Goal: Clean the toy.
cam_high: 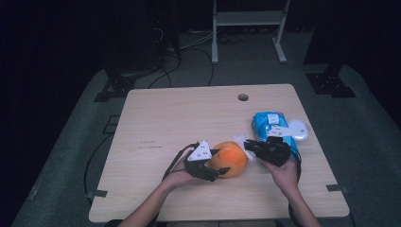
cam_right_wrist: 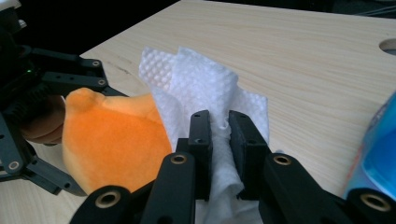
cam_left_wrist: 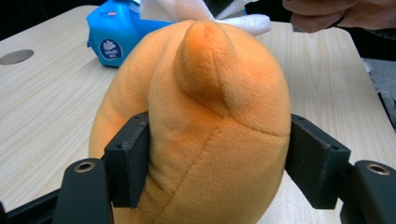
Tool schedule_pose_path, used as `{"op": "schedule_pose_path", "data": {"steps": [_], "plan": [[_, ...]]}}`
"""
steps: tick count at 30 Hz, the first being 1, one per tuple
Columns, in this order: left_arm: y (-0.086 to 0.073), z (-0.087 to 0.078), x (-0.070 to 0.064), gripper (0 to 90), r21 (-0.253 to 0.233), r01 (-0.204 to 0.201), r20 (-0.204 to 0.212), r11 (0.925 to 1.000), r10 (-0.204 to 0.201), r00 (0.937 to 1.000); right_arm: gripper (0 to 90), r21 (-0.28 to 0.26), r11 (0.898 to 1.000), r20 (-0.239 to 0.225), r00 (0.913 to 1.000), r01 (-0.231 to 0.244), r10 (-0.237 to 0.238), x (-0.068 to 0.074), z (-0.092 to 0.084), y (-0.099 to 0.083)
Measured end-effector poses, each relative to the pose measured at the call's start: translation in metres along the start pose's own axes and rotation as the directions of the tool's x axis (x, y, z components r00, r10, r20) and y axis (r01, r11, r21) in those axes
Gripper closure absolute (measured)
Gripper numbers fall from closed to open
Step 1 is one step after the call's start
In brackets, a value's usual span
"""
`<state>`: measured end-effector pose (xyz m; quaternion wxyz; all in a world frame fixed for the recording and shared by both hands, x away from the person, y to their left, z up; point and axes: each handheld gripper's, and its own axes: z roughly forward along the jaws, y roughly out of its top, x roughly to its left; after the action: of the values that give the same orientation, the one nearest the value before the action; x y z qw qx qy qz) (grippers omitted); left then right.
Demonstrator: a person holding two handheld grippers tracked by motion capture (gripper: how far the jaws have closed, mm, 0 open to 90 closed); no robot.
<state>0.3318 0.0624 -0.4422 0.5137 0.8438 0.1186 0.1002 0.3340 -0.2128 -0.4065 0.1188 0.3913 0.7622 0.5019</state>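
Note:
An orange plush toy (cam_high: 230,158) sits on the wooden table (cam_high: 189,113) near its front middle. My left gripper (cam_high: 218,166) is shut on the toy (cam_left_wrist: 205,121), its pads pressing into both sides. My right gripper (cam_high: 249,145) is shut on a white paper wipe (cam_right_wrist: 205,93), pinched between the two jaws. The wipe (cam_high: 242,140) lies against the toy's right side, and the plush toy (cam_right_wrist: 112,140) sits just left of it in the right gripper view, with the left gripper (cam_right_wrist: 70,135) behind.
A blue pack of wipes (cam_high: 272,125) lies to the right on the table, with its white flap (cam_high: 298,128) open. A round cable hole (cam_high: 243,97) is at the table's far edge. A white stand's legs (cam_high: 246,28) rise beyond the table.

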Motion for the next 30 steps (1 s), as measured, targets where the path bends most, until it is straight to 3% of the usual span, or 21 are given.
{"op": "schedule_pose_path", "data": {"steps": [5, 8, 13, 17, 20, 25, 27, 30], "plan": [[0.002, 0.002, -0.003, 29.5, 0.009, -0.021, -0.019, 0.9997, 0.022, 0.9996, 79.3, -0.013, 1.0, -0.048, 0.9986, 0.02, -0.021, 0.015, 0.002, 0.004], [0.003, 0.002, -0.004, 29.5, 0.013, -0.019, -0.036, 0.9997, 0.02, 0.9991, 79.2, -0.018, 0.998, -0.083, 0.9949, 0.055, -0.056, 0.028, 0.004, 0.007], [0.003, 0.003, -0.001, 29.5, -0.006, 0.021, -0.061, 0.9998, -0.022, 0.9979, 79.2, -0.035, 0.996, -0.145, 0.9855, 0.084, -0.088, 0.042, 0.004, 0.012], [0.004, 0.004, -0.002, 29.3, -0.007, 0.026, -0.069, 0.9996, -0.026, 0.9973, 79.2, -0.03, 0.994, -0.153, 0.9821, 0.106, -0.109, 0.05, 0.008, 0.013], [0.004, 0.004, -0.002, 29.8, -0.005, 0.022, -0.066, 0.9997, -0.022, 0.9976, 79.2, -0.021, 0.995, -0.142, 0.9847, 0.099, -0.101, 0.045, 0.008, 0.013], [0.004, 0.003, -0.005, 29.3, 0.012, -0.011, -0.036, 0.9999, 0.011, 0.9993, 79.2, -0.008, 0.998, -0.066, 0.9959, 0.061, -0.062, 0.027, 0.003, 0.01], [0.007, 0.0, -0.004, 27.2, 0.02, -0.025, -0.005, 0.9995, 0.025, 0.9997, 79.2, 0.008, 0.999, -0.085, 0.9956, 0.039, -0.039, 0.022, 0.003, 0.007], [0.012, -0.009, 0.001, 23.1, -0.019, 0.01, 0.048, 0.9998, -0.009, 0.9988, 79.2, 0.041, 0.997, -0.101, 0.993, 0.065, -0.061, 0.026, 0.001, 0.004]]}}
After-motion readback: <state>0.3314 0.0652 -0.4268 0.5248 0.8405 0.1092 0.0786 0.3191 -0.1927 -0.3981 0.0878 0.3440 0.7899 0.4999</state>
